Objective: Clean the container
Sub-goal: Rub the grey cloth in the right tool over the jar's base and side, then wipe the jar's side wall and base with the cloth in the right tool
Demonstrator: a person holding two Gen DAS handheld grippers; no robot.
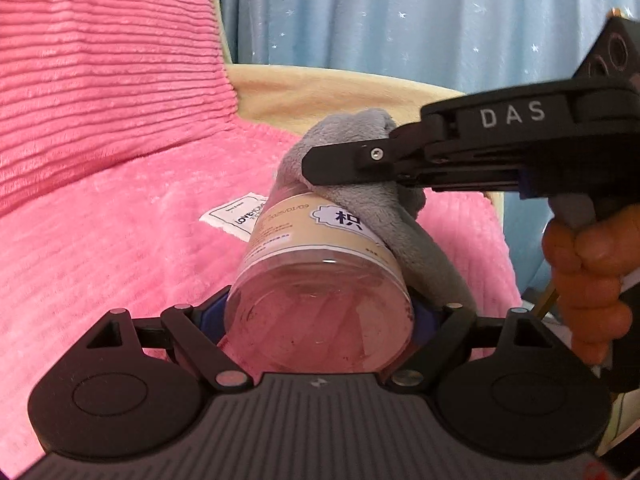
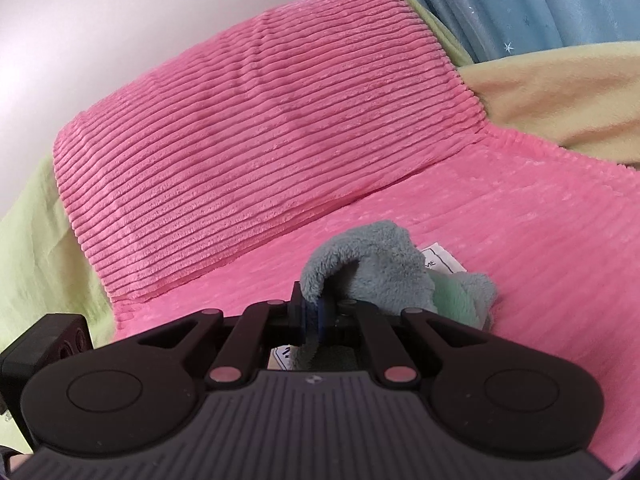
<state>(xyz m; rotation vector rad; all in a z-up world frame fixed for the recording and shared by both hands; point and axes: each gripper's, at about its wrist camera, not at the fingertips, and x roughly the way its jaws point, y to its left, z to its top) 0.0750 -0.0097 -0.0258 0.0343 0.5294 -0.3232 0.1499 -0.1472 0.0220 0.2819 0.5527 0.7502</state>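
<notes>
Container: a clear plastic jar (image 1: pixel 320 280) with a tan label, held sideways above the pink bedding (image 1: pixel 120 240), base toward the left camera.
Left gripper (image 1: pixel 320 316): jaws clamped on the jar's base end.
Right gripper (image 2: pixel 314 314): jaws pinched on a grey cloth (image 1: pixel 376 200), draped over the jar's far end.
Risk: hard wiping may twist the smooth jar loose.
Risk: the thinly pinched cloth may slip free.

A home living room or bedroom: a pink ribbed plush cover (image 2: pixel 256 128) drapes a cushioned seat, with a blue star-printed curtain (image 1: pixel 400 12) at twelve o'clock.
</notes>
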